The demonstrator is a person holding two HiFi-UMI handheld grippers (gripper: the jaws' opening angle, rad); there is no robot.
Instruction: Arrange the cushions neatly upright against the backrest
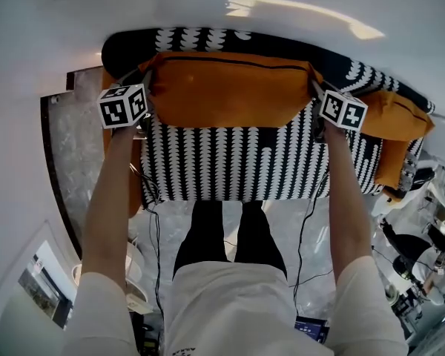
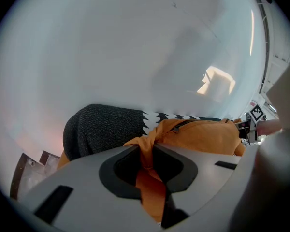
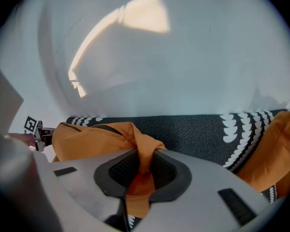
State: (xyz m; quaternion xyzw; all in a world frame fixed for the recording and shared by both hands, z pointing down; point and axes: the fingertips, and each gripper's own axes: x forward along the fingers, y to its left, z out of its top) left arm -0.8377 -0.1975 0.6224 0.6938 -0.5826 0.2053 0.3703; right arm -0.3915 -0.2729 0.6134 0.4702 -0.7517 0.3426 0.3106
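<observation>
A long orange cushion (image 1: pixel 226 87) hangs stretched between my two grippers above the black-and-white patterned sofa seat (image 1: pixel 230 162), close to the dark backrest (image 1: pixel 126 47). My left gripper (image 1: pixel 144 76) is shut on the cushion's left corner (image 2: pixel 144 151), with orange fabric pinched between its jaws. My right gripper (image 1: pixel 315 91) is shut on the right corner (image 3: pixel 142 166) in the same way. A second orange cushion (image 1: pixel 397 117) leans at the sofa's right end, also seen as the second cushion (image 3: pixel 275 149) in the right gripper view.
A white wall (image 1: pixel 208 6) runs behind the sofa. The person's legs (image 1: pixel 230 236) stand at the sofa's front edge, with cables (image 1: pixel 156 221) trailing on the marble floor. An orange strip (image 1: pixel 136 176) shows at the sofa's left side. Cluttered equipment (image 1: pixel 423 243) sits at the right.
</observation>
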